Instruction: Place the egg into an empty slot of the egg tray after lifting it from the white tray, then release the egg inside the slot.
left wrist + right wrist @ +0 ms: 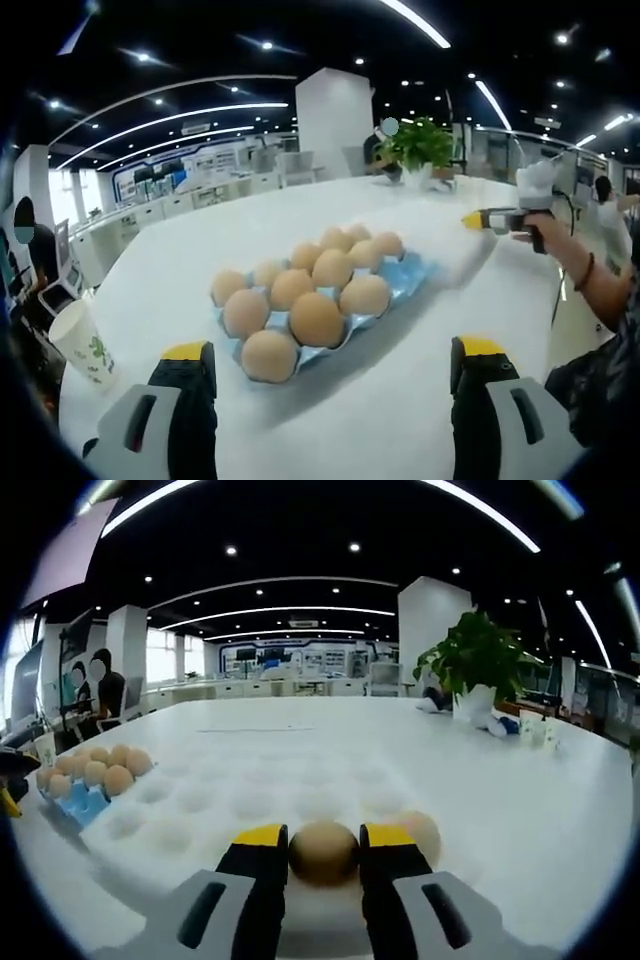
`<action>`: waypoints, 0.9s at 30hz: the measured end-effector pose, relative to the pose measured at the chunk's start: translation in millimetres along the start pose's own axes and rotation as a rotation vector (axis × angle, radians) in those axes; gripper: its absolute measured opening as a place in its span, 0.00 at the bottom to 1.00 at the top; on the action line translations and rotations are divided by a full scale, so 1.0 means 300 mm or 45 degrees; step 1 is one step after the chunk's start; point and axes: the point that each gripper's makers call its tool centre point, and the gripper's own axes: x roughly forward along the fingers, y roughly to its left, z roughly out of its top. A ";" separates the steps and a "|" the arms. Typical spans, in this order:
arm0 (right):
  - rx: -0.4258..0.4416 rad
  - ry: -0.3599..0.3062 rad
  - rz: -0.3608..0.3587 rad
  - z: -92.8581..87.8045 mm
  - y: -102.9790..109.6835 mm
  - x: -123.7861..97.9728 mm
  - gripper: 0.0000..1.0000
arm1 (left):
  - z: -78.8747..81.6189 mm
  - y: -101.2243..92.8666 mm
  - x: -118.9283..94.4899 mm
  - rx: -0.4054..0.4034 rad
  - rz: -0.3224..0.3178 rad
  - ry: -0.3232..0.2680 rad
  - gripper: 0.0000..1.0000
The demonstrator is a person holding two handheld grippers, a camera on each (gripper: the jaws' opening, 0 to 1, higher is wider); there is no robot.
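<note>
right gripper (323,852): jaws pinching an egg (323,853) at the near edge of the white tray (250,800)
second egg (422,832): in the white tray, just beside the right jaw
left gripper (330,370): jaws spread, nothing between them, near the blue egg tray (405,282)
blue egg tray: mid-tabletop (300,210), mostly full, free slots at its far end
paper cup (82,345): tabletop's left edge

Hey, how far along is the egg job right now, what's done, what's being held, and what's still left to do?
Done: the blue egg tray already holds about eleven brown eggs, with a free slot or so at its far end. In hand: the right gripper is shut on a brown egg at the white foam tray; another egg sits beside it. The left gripper is open, idle. Left: lift, carry across, set in a free slot, release.
</note>
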 end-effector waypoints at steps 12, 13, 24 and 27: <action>0.100 -0.122 -0.027 0.038 -0.001 -0.031 0.29 | 0.000 -0.008 0.003 0.004 -0.001 0.005 0.99; 0.097 -0.164 -0.026 0.061 0.001 -0.039 0.29 | 0.000 -0.006 0.002 0.004 0.001 0.006 0.99; 0.078 -0.172 -0.002 0.082 0.026 -0.039 0.29 | -0.007 0.000 0.000 -0.002 0.005 0.012 0.99; 0.061 -0.172 -0.005 0.083 0.030 -0.042 0.29 | -0.007 0.000 -0.002 -0.001 0.003 0.010 1.00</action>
